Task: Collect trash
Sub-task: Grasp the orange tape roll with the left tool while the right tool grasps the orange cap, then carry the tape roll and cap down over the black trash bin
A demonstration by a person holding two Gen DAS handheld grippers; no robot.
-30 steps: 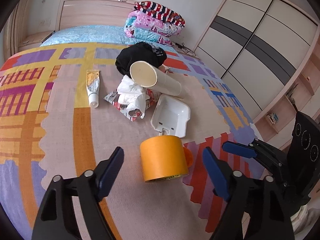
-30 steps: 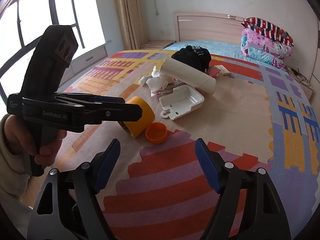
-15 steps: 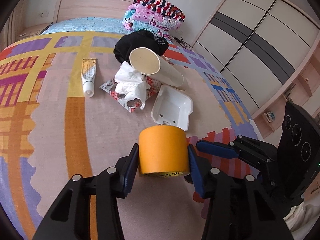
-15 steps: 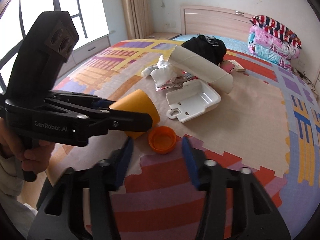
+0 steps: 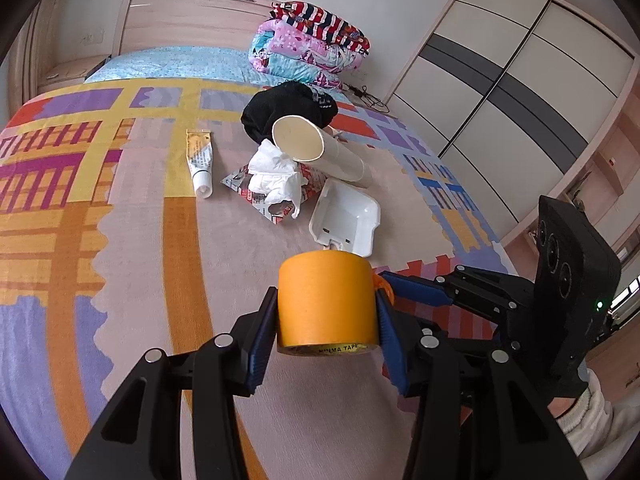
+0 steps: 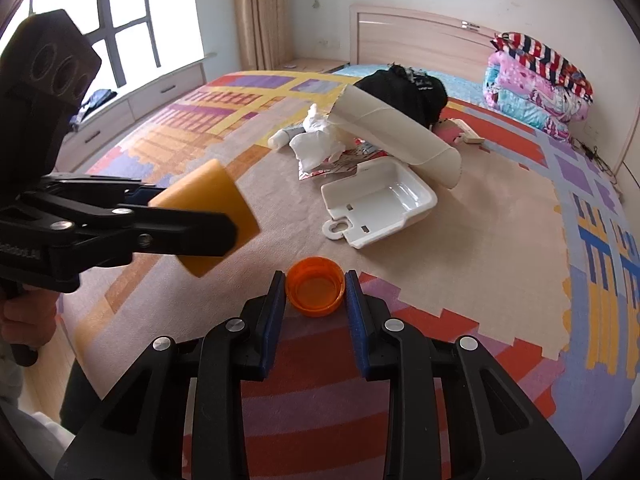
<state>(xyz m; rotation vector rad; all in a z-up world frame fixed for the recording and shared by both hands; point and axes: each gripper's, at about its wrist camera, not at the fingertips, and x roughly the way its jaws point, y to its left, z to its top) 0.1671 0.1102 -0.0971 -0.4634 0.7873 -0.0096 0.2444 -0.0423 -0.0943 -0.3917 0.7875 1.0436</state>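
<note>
My left gripper (image 5: 327,322) is shut on a roll of orange tape (image 5: 327,304) and holds it above the bed; the roll also shows in the right wrist view (image 6: 208,216). My right gripper (image 6: 316,300) is shut on a small orange cap (image 6: 316,292) that rests on the blanket. Further back lie a white plastic tray (image 5: 346,220), crumpled white tissue (image 5: 276,178) on a printed wrapper (image 5: 256,196), a white tube (image 5: 200,160) and a cardboard tube (image 5: 316,152).
A black garment (image 5: 288,108) lies behind the cardboard tube. Folded quilts (image 5: 312,52) sit by the headboard. Wardrobe doors (image 5: 500,72) stand to the right of the bed, a window (image 6: 120,20) to the left.
My left gripper closed on the tape roll and lifted it off the blanket. My right gripper moved forward and closed around the orange cap.
</note>
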